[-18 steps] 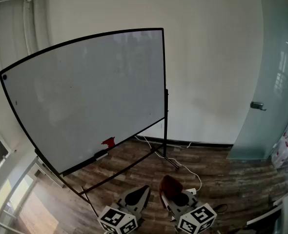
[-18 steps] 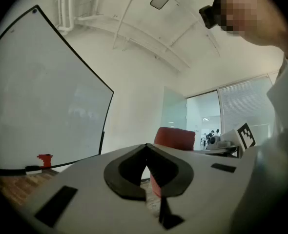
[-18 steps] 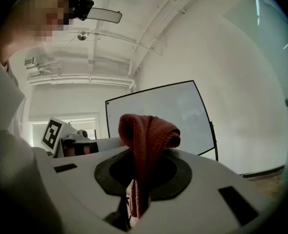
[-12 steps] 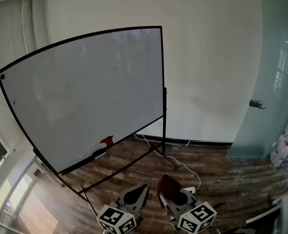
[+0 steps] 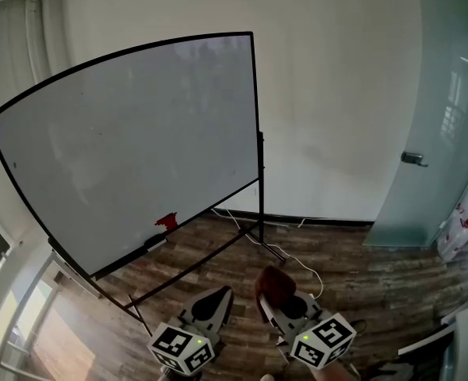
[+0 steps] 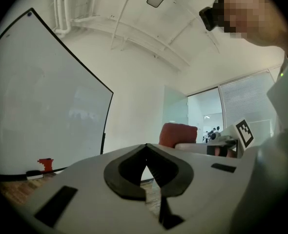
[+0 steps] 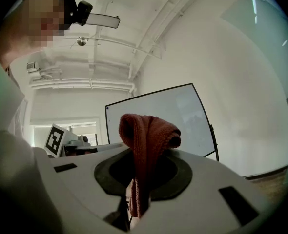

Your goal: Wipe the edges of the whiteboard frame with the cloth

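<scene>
A large whiteboard [image 5: 139, 141] with a thin black frame [image 5: 255, 117] stands on a black stand ahead and to the left. A red eraser [image 5: 167, 221] rests on its bottom ledge. My right gripper [image 5: 277, 292] is low at the bottom centre, shut on a folded red cloth [image 5: 276, 282] that sticks up between its jaws; the cloth [image 7: 146, 145] fills the middle of the right gripper view. My left gripper [image 5: 215, 298] is beside it, shut and holding nothing, well short of the board. The left gripper [image 6: 146, 152] shows its tips together.
A frosted glass door [image 5: 440, 125] with a metal handle [image 5: 412, 159] is at the right. A white cable [image 5: 297, 264] runs across the wood floor [image 5: 377, 284] by the stand's foot. A white wall [image 5: 337, 94] is behind the board.
The view has shifted: the whiteboard sits higher and further left in the picture. Both grippers stay low at the bottom, with the cloth still in the right one.
</scene>
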